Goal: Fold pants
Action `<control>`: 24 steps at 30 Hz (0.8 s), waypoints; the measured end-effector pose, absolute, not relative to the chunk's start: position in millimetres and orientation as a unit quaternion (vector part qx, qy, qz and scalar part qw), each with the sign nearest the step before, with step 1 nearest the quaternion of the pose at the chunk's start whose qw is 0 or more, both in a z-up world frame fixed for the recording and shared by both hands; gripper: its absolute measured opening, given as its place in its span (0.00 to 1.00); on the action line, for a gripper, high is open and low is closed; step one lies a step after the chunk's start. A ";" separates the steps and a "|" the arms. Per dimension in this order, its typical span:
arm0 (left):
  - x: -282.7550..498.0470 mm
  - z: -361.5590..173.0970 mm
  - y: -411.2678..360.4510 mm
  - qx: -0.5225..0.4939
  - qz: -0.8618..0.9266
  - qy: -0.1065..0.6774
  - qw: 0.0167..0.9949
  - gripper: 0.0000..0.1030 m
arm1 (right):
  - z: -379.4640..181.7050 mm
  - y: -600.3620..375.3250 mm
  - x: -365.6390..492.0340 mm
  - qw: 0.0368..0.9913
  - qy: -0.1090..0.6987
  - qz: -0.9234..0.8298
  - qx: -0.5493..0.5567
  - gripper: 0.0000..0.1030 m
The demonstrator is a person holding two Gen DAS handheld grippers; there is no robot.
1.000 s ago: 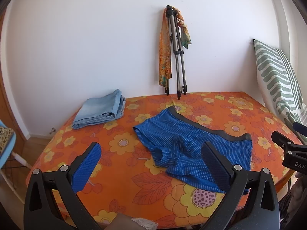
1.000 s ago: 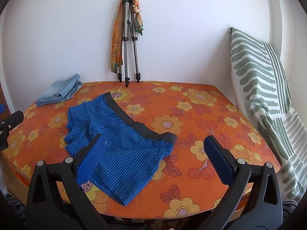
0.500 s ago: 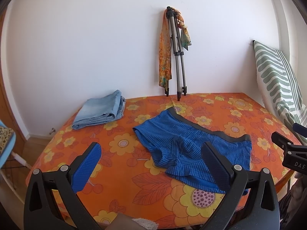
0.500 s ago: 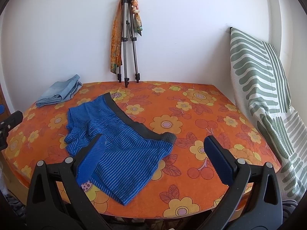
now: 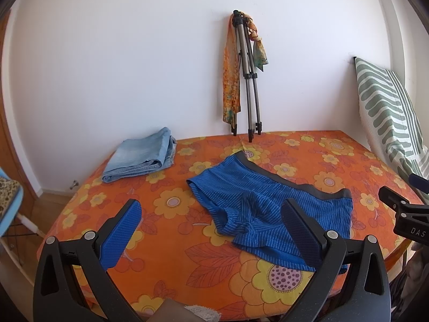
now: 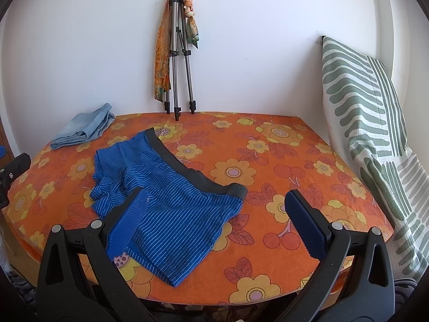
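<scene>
Pre-grasp stage, by the look of it: no fold has been made yet, and both grippers are held back at the near edge above the surface [image 5: 171, 247]. The left gripper [image 5: 211, 232] is spread wide with nothing between its pads; the right gripper [image 6: 218, 224] is likewise wide apart and empty. The blue striped boxer briefs [image 6: 171, 204] are spread unfolded on the surface, near the front edge, lying at a slant with the dark grey elastic waistband [image 6: 185, 165] turned toward the wall and the leg openings toward the camera. The fabric is seen as thin stretch knit with fine pale pinstripes, slightly rumpled at the crotch and the left leg, so it will likely bunch rather than hold a crease. The next move is judged to call for a pinch at two edge points, probably a waistband corner and a leg hem, with the pads brought down flat so only the intended layers are caught. The surface is covered with an orange floral cloth of towel-like texture. Folded light denim jeans [image 5: 142, 158] lie well apart at the back left. A metal tripod [image 5: 248, 80] draped with an orange scarf [image 5: 230, 80] leans on the wall, and a green-striped pillow [image 6: 367, 123] stands at the right.
</scene>
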State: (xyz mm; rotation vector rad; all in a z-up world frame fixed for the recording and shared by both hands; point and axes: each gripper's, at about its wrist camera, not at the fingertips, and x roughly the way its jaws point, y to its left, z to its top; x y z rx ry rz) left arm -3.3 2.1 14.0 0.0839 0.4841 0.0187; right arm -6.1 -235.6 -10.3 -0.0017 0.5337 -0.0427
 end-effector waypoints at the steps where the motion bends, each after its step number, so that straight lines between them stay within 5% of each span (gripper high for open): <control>1: -3.3 14.0 2.4 0.042 0.009 0.240 0.970 1.00 | -10.3 -236.0 -5.5 0.964 0.263 -0.021 -0.001 1.00; 24: -0.4 7.9 -1.4 0.035 -0.005 0.244 0.969 1.00 | -14.9 -242.0 -4.0 0.963 0.268 -0.016 0.008 1.00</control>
